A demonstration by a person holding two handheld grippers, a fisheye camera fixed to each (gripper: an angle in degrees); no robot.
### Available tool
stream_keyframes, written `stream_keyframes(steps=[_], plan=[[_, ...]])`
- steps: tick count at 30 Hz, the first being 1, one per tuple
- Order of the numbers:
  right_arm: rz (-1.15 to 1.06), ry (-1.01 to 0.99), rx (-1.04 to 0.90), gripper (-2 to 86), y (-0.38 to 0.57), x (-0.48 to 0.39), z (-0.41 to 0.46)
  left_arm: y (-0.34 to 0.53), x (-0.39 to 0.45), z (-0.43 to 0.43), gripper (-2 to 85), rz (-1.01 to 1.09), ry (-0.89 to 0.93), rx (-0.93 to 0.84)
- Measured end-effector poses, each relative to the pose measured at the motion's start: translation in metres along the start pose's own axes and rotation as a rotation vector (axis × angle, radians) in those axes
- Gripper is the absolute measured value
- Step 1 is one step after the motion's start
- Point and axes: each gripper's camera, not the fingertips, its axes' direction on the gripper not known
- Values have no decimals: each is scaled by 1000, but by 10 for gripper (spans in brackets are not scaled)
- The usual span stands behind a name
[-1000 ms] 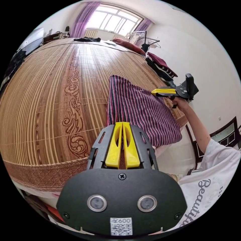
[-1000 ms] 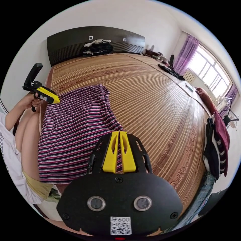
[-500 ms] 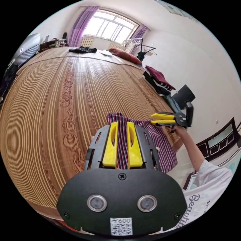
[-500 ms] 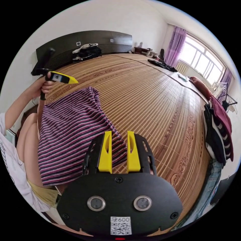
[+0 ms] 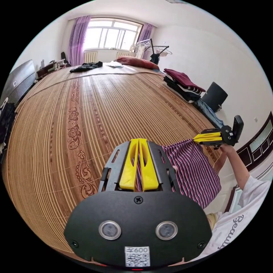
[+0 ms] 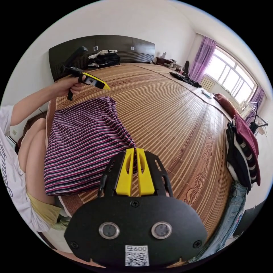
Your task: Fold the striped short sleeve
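1. Bamboo mat [image 5: 93,113] of woven slats, spread across the bed, with the garment at its near edge.
2. Striped short sleeve [image 6: 82,142], laid as a folded rectangle, its near edge overhanging the mat; judged partly folded, with further folds left.
3. Left tongs [image 5: 138,165], jaws drawn together on the garment's corner.
4. Right tongs [image 6: 134,169], jaws closed on the opposite corner of that edge.
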Motion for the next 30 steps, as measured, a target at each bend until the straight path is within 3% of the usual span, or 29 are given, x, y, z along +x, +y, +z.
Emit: stream_keyframes(steps=[6, 10, 17, 24, 30], plan=[[46, 25, 40, -3, -12, -15, -20, -5, -1, 15, 35, -42, 146, -42], [81, -60, 33, -4, -23, -16, -24, -15, 15, 28, 21, 8, 82, -104], [23, -25, 6, -8, -55, -52, -19, -18, 25, 16, 14, -5, 68, -19], [22, -7, 2, -8, -80, -84, -15, -26, -1, 17, 82, -137, 222, -59], [-6, 23, 13, -8, -99, -113, -18, -25, 21, 5, 32, -46, 119, -10]])
